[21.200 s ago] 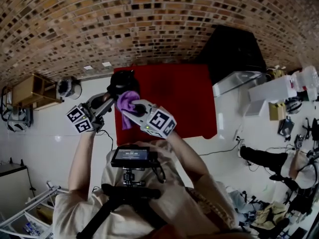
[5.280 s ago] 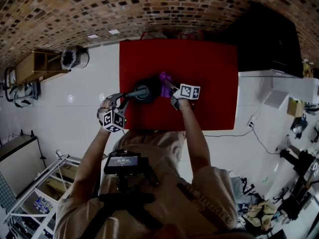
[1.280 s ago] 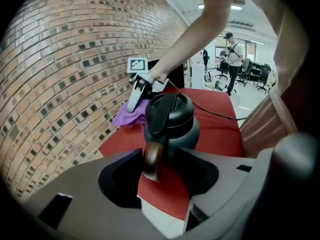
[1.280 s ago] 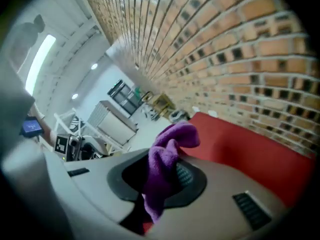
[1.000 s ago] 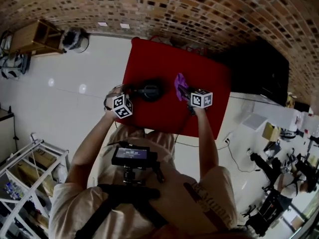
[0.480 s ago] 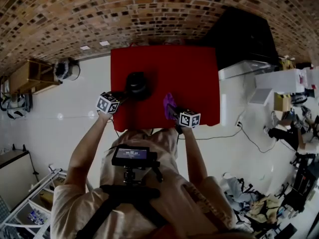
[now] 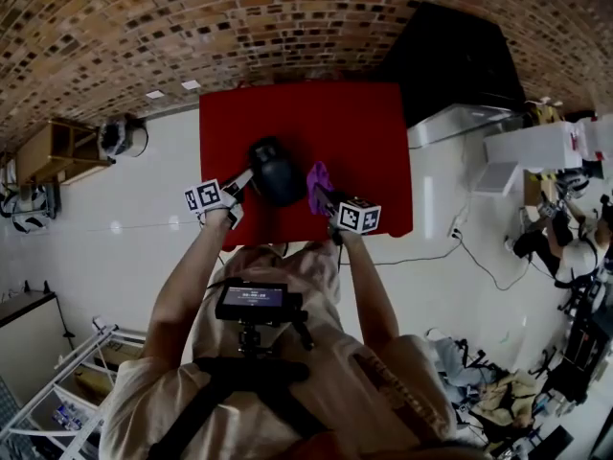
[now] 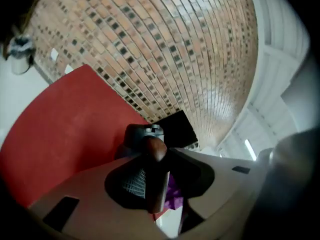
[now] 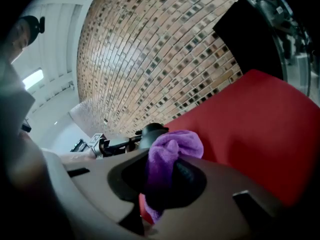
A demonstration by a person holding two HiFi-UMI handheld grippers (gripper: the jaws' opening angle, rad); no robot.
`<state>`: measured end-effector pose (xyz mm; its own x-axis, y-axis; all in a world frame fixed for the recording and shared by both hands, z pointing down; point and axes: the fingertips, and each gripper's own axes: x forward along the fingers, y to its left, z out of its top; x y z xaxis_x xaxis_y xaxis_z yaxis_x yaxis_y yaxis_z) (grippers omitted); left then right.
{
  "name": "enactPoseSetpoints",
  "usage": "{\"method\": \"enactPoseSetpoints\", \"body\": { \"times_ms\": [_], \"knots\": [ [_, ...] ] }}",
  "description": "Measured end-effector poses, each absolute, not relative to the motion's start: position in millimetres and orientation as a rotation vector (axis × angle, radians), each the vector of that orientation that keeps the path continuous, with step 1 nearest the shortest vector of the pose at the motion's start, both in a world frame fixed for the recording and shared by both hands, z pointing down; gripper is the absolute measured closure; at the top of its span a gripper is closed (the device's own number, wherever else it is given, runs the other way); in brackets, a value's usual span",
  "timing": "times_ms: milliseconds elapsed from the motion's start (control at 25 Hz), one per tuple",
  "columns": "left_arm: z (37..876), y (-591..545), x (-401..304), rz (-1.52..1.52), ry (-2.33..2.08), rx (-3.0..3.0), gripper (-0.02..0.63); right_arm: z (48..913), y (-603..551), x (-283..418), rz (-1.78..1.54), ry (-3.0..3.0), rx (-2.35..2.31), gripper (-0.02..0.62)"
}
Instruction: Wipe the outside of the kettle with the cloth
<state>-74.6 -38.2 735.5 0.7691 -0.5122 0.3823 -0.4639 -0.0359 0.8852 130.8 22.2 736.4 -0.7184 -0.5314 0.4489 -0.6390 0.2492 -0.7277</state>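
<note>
A black kettle (image 7: pixel 276 171) is over the red table (image 7: pixel 354 132), near its front edge. My left gripper (image 7: pixel 244 182) comes in from the left. Its jaws have the kettle's brown wooden handle (image 8: pixel 156 151) between them and are opening slightly, with the pads still on it. The kettle's dark body (image 8: pixel 136 134) shows just beyond the left gripper (image 8: pixel 152 159). My right gripper (image 7: pixel 324 199) is shut on a purple cloth (image 7: pixel 317 180), held just right of the kettle. In the right gripper view the cloth (image 9: pixel 172 151) bulges out of the right gripper (image 9: pixel 165 179), with the kettle (image 9: pixel 152 132) behind it.
A brick wall (image 7: pixel 287 17) runs behind the table. A black cabinet (image 7: pixel 450 60) stands at the table's back right. White floor lies to both sides, with a wooden shelf (image 7: pixel 57 151) far left and a cable (image 7: pixel 431 247) on the right.
The left gripper has rolled over and tightened on the kettle's handle. Kettle and cloth now sit closer together, nearer the table's front edge. The right gripper has shifted, still holding the cloth.
</note>
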Motion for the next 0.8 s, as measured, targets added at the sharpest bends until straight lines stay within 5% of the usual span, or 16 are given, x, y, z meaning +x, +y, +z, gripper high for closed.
{"method": "enactPoseSetpoints", "body": {
  "times_ms": [320,800],
  "knots": [
    [792,-5,-121,-0.495,-0.959,1.374,0.477,717,14,81,1.279,-2.433,0.974,0.517],
    [856,106,-156,0.374,-0.921,1.576,0.416,797,70,-23,1.089,-2.305,0.766,0.517]
  ]
}}
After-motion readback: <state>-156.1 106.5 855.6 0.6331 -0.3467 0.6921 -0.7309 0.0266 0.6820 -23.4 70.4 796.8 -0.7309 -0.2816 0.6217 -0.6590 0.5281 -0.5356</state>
